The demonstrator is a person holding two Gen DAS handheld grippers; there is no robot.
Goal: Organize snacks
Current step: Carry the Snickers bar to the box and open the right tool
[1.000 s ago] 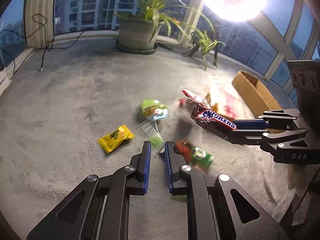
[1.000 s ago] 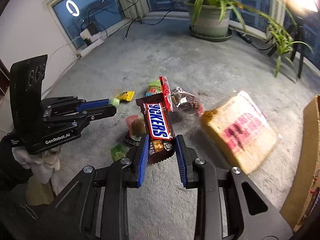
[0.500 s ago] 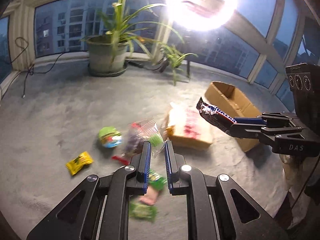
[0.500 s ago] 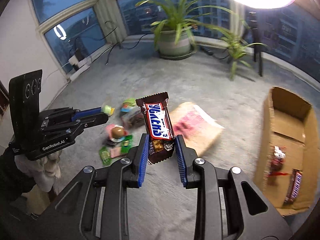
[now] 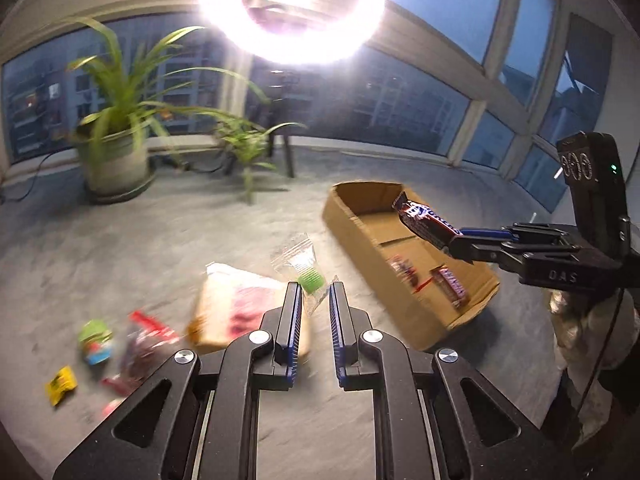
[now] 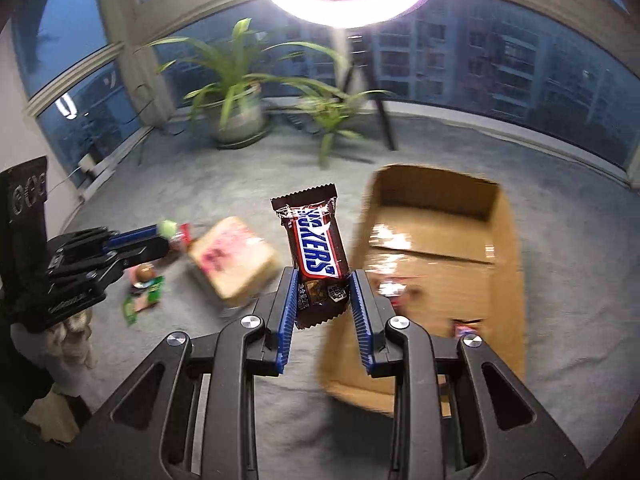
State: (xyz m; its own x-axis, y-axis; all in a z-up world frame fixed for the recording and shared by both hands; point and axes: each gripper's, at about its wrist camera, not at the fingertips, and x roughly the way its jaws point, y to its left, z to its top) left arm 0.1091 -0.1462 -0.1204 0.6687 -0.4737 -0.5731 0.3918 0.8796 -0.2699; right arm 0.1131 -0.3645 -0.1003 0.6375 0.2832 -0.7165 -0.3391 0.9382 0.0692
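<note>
My right gripper (image 6: 324,280) is shut on a brown Snickers bar (image 6: 318,252), which stands upright between the blue pads. In the left wrist view that bar (image 5: 426,220) hangs over the open cardboard box (image 5: 360,236), held out by the right gripper (image 5: 450,240). My left gripper (image 5: 315,292) is shut on a clear packet with a green candy (image 5: 306,268); the packet sticks out past the fingertips. From the right wrist view the left gripper (image 6: 160,238) is at the left, above the snack pile, with the green candy (image 6: 168,227) at its tip.
The box (image 6: 504,232) holds two Snickers bars (image 5: 450,286) and a red wrapper (image 5: 404,270). On the grey carpet lie a yellow-and-red bag (image 5: 236,308), a green round snack (image 5: 96,340), a yellow packet (image 5: 61,385) and other small snacks. A potted plant (image 5: 114,164) and a tripod (image 5: 280,148) stand by the windows.
Both grippers have risen and swung right, away from the snack pile toward the box. The Snickers bar has come over the box. Neither grip has changed.
</note>
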